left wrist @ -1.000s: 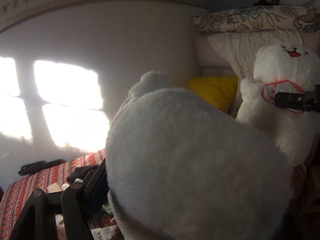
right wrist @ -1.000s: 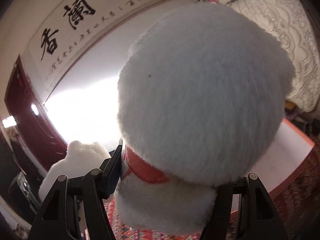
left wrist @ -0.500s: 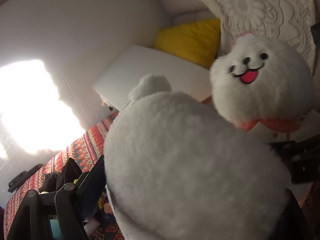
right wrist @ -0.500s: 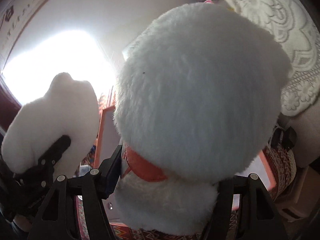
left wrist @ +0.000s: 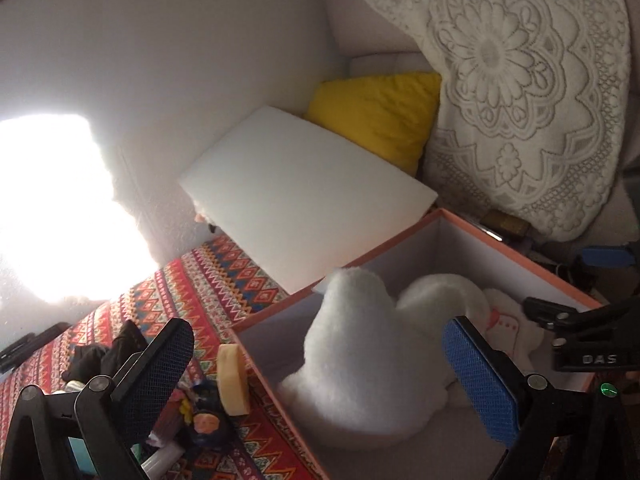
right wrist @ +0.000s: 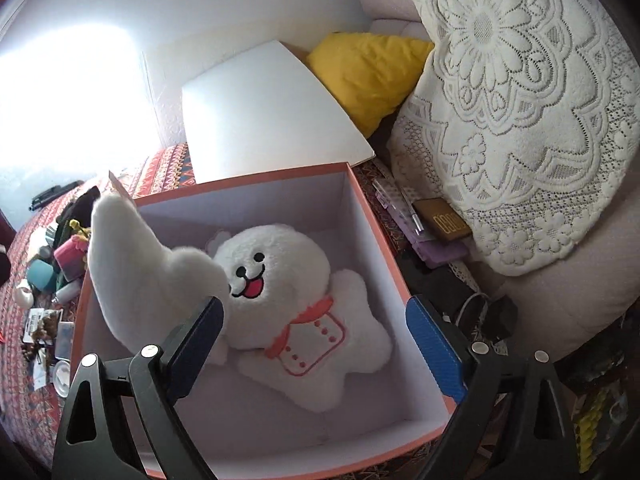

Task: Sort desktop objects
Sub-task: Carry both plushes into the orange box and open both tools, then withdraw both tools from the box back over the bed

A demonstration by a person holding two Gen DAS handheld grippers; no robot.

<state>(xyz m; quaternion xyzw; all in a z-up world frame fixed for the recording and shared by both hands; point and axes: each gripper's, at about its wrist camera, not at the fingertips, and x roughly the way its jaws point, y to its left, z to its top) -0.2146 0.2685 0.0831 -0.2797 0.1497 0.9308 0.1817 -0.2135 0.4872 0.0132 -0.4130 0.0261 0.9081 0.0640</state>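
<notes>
White plush toys [right wrist: 296,304] lie in the box [right wrist: 376,224]; both grippers [left wrist: 328,380] [right wrist: 316,344] gape empty, one marked "DAS".

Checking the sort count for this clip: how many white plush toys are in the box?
2. The smiling white plush toy lies face-up on the box floor; the plain white plush toy leans against its left side. Nothing else shows inside.

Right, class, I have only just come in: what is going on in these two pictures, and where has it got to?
A person with a gripper in each hand is sorting soft toys into an orange-rimmed box. The smiling white plush lies face up on the box floor, and a second plain white plush sits in the box beside it. The left gripper and the right gripper are both open and grip nothing. Small clutter remains on the patterned cloth.
</notes>
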